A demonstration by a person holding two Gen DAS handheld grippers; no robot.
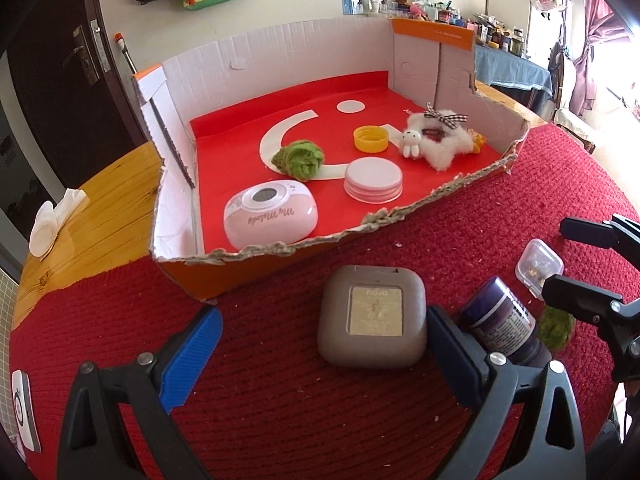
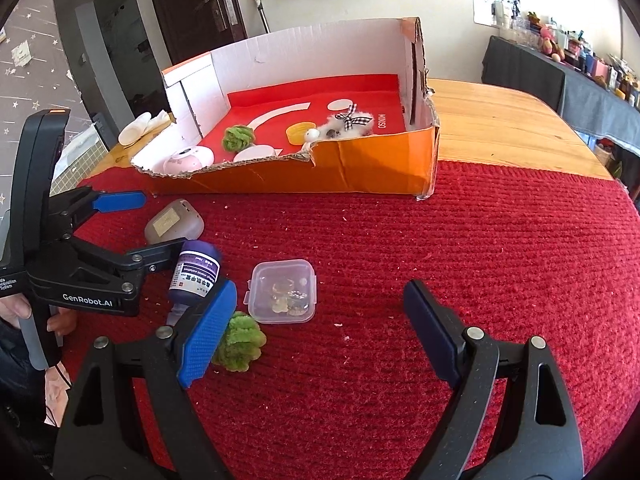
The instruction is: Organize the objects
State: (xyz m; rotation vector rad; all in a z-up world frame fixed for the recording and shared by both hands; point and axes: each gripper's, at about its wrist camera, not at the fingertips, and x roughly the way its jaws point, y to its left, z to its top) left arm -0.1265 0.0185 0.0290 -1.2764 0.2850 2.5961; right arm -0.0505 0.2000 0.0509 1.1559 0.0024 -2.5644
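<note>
Grey case (image 1: 372, 322): on the mat, between my left gripper's (image 1: 324, 344) spread jaws, ungripped. Next: clamp, lift into box (image 1: 280, 40). Right gripper (image 2: 316, 332) spread, empty.

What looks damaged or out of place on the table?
The cardboard box is damaged: its front wall is roughly torn down, leaving a ragged, frayed edge. The purple bottle lies on its side on the red mat, not upright. Small pale crumbs are scattered over the mat.
</note>
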